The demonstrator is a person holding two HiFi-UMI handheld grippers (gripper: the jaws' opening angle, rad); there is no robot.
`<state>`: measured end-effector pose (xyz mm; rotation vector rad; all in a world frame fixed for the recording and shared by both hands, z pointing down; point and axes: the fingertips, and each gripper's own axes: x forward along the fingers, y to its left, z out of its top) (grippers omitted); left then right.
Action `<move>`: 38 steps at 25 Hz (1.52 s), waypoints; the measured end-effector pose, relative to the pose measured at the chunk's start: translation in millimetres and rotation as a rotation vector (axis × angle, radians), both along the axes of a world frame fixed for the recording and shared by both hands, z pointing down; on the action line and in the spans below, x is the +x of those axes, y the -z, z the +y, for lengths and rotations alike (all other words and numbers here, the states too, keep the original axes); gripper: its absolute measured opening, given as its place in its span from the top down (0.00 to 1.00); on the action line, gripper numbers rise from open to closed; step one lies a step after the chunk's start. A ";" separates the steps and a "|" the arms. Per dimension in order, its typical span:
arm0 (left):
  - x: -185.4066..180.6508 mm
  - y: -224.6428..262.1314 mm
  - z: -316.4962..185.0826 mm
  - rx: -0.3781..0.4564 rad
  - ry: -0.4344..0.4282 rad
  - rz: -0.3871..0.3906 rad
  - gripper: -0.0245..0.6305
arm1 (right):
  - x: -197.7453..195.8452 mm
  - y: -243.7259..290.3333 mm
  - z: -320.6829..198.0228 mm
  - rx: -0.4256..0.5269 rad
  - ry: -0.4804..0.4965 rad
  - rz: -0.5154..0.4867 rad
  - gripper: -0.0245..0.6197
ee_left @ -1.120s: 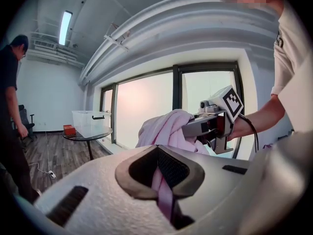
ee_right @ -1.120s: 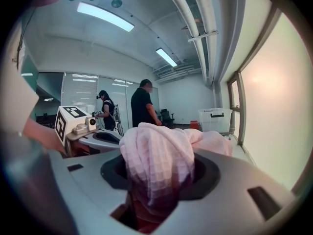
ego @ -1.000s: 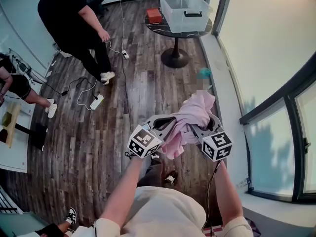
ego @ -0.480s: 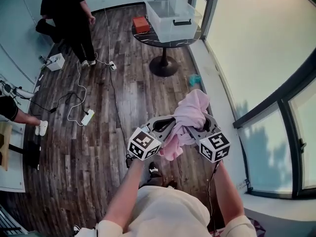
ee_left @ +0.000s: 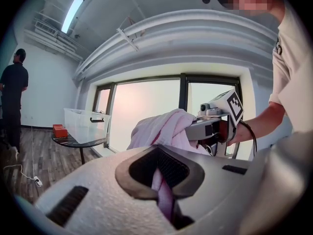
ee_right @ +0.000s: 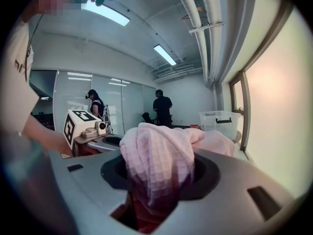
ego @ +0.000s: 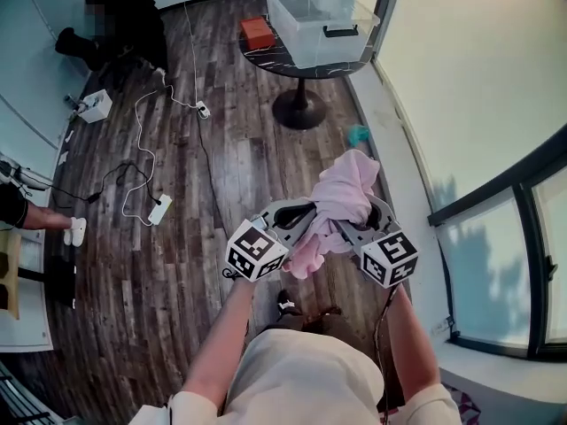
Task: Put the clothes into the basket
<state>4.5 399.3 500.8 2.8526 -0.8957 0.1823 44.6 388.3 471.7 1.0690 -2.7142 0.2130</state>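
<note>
Over the wood floor (ego: 177, 264), left claw (ego: 304, 216) and right claw (ego: 353, 227) still clamp the pink garment (ego: 344, 193).

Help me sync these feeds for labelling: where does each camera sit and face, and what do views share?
Head view: on the person's head, facing steeply down; left forearm, right forearm, left gripper, right gripper show.
Left gripper view: on that gripper, facing the window; the right forearm shows.
Right gripper view: on that gripper, facing the room; the left forearm shows.
Shared: pink cloth clamped by both grippers, clear bin.
</note>
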 end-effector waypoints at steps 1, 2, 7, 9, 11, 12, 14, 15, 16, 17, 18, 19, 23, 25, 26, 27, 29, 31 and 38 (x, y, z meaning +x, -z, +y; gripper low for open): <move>-3.5 -1.7 -3.1 -0.004 -0.004 -0.006 0.94 | -3.7 -2.1 -3.4 -0.005 0.003 -0.001 0.63; -6.2 -2.6 -6.5 -0.008 -0.007 -0.011 0.94 | -6.4 -3.2 -7.0 -0.008 0.006 -0.002 0.63; -17.2 -3.4 -27.1 -0.013 0.007 -0.035 0.94 | -18.1 -4.5 -25.5 -0.015 0.022 -0.007 0.62; -22.0 -3.4 -35.6 -0.014 0.027 -0.037 0.94 | -23.1 -5.4 -32.5 -0.015 0.034 -0.013 0.62; -26.3 -4.6 -44.6 -0.014 0.051 -0.042 0.94 | -27.4 -7.3 -42.1 -0.020 0.051 -0.017 0.62; -28.6 -5.5 -49.1 -0.015 0.063 -0.044 0.94 | -29.9 -8.2 -47.3 -0.022 0.062 -0.020 0.62; -33.3 -6.2 -59.4 -0.017 0.085 -0.046 0.94 | -35.1 -8.3 -58.8 -0.019 0.088 -0.023 0.62; -35.0 -6.2 -64.7 -0.020 0.094 -0.048 0.94 | -37.3 -8.2 -64.5 -0.017 0.101 -0.023 0.62; -36.5 -6.2 -69.5 -0.024 0.103 -0.052 0.94 | -39.1 -8.5 -69.8 -0.017 0.112 -0.023 0.62; -38.1 -6.1 -74.0 -0.028 0.113 -0.058 0.94 | -41.1 -8.7 -74.8 -0.019 0.124 -0.025 0.62; -40.2 -5.6 -78.5 -0.030 0.123 -0.066 0.94 | -43.4 -8.7 -80.0 -0.022 0.136 -0.029 0.62; -42.8 -4.6 -83.8 -0.030 0.134 -0.072 0.94 | -46.1 -8.1 -86.0 -0.025 0.150 -0.035 0.62; -48.4 0.7 -115.4 -0.018 0.181 -0.082 0.94 | -51.9 -2.8 -118.5 -0.009 0.199 -0.054 0.62; -46.4 0.8 -133.4 -0.012 0.199 -0.088 0.94 | -50.1 -2.2 -136.7 0.004 0.218 -0.056 0.62; -45.0 1.4 -143.7 -0.009 0.206 -0.095 0.94 | -48.8 -1.4 -147.2 0.009 0.226 -0.059 0.62; -43.2 2.7 -154.6 -0.004 0.211 -0.103 0.94 | -46.9 -0.4 -158.2 0.013 0.232 -0.062 0.62; -37.0 5.8 -175.5 0.005 0.217 -0.113 0.94 | -40.5 1.9 -179.0 0.018 0.238 -0.065 0.62; -28.0 8.1 -192.2 0.009 0.219 -0.114 0.94 | -31.3 4.0 -195.8 0.019 0.240 -0.060 0.62; 6.6 8.7 -236.2 -0.002 0.202 -0.096 0.94 | 2.9 6.9 -239.3 0.022 0.238 -0.018 0.62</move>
